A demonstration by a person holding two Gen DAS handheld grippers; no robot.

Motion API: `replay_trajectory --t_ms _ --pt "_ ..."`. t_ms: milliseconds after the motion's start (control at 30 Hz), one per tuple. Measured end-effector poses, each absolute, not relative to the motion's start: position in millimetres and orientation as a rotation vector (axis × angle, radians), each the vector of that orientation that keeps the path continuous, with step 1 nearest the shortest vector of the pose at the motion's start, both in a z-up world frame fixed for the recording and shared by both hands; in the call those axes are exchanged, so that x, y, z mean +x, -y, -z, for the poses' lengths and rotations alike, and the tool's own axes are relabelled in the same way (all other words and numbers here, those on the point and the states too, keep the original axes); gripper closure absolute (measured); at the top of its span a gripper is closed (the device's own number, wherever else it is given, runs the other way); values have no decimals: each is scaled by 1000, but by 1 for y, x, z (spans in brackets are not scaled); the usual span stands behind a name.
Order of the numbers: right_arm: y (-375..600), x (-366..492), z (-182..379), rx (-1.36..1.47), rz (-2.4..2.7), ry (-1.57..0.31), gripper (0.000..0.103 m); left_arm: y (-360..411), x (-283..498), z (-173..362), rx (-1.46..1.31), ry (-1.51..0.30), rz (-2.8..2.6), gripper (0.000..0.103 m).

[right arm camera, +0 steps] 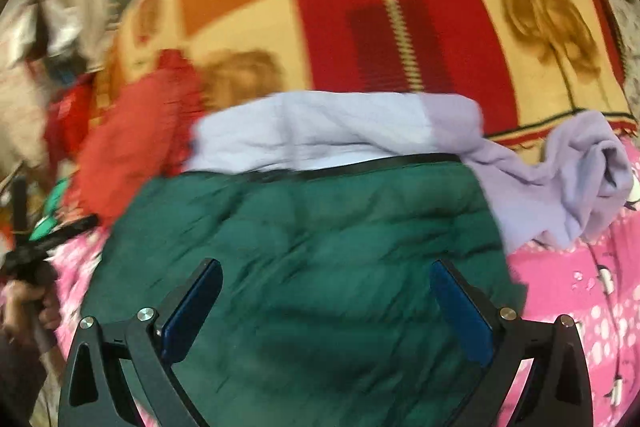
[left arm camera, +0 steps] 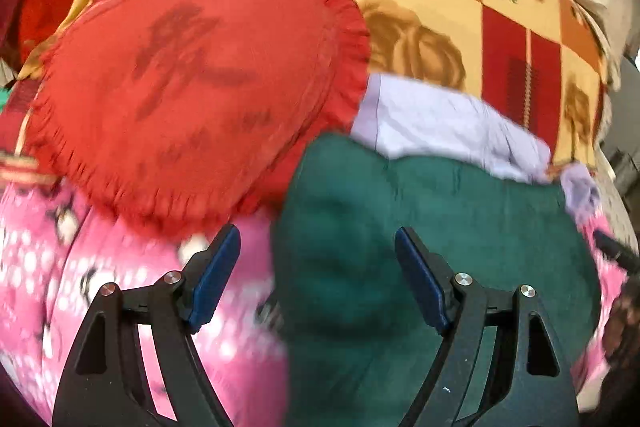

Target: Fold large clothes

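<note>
Green jacket (right arm camera: pixel 304 259) lies on pink blanket (right arm camera: pixel 576 287), lilac cloth (right arm camera: pixel 320 131) behind it. Right gripper (right arm camera: pixel 326 307) above jacket, jaws spread, empty. Left gripper (left arm camera: pixel 318 275) over jacket's left edge, spread, empty, beside red cushion (left arm camera: pixel 192 87).

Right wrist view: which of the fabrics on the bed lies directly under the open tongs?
The dark green quilted garment, not the lilac cloth behind it, nor the pink patterned blanket at the side.
</note>
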State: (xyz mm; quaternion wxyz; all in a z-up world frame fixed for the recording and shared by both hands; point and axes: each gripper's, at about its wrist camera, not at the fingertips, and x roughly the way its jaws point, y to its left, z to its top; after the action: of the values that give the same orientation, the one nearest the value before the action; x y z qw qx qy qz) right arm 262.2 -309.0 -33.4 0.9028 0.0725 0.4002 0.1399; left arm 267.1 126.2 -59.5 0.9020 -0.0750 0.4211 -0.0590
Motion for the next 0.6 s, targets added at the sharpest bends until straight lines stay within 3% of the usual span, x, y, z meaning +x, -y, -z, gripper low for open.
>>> replay_trajectory --t_ms 133,233,367,600 --pt "294 243 73 40 -310 -966 0 -119 240 107 -183 -984 177 23" --pt "309 223 63 51 -292 -913 0 -136 225 110 -329 -955 184 23" --pt "357 183 40 218 -230 -746 0 -153 223 98 -350 -913 176 23" --pt "417 190 84 506 -184 -886 0 -147 253 110 -376 -980 252 22"
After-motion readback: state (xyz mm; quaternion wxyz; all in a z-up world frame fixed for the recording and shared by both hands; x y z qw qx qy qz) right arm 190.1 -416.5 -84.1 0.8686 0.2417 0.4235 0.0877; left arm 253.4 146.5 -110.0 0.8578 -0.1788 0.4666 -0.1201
